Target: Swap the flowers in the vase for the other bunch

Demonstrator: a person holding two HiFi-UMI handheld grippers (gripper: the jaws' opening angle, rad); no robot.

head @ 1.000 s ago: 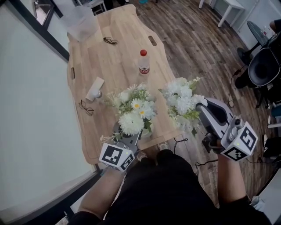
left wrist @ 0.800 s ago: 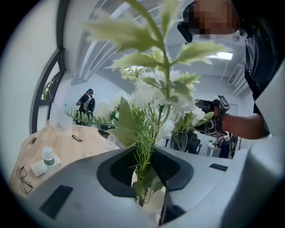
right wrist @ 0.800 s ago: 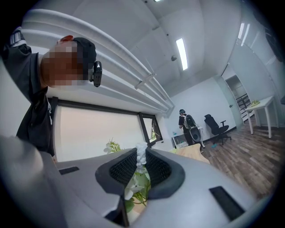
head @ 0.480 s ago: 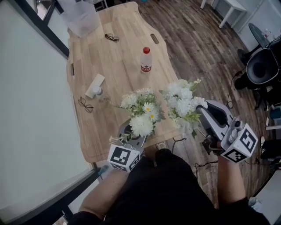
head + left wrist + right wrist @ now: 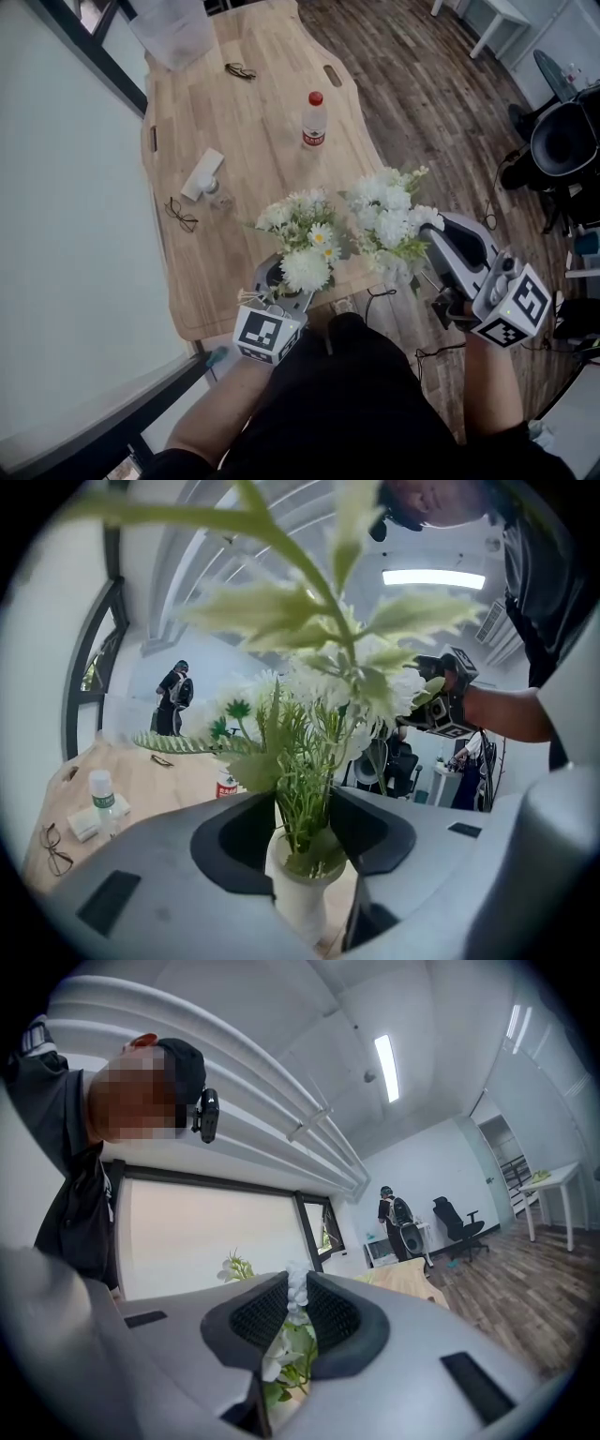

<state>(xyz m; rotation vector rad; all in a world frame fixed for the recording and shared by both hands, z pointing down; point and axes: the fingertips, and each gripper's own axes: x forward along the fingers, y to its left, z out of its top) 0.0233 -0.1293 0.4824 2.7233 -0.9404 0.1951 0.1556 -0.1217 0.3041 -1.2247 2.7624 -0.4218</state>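
Head view: at the near edge of the wooden table (image 5: 253, 141) the left gripper (image 5: 281, 292) brackets a white vase (image 5: 300, 897) holding a daisy bunch (image 5: 302, 239). Its jaws have just been opening, and the vase stands between them with a gap showing beside it. Just right, off the table's near right corner, the right gripper (image 5: 427, 234) is clamped on the stems of the other bunch (image 5: 389, 220), all white blooms, held upright. Farther off, a pair of glasses (image 5: 181, 214) lies left, then a red-capped bottle (image 5: 314, 122) at mid-table.
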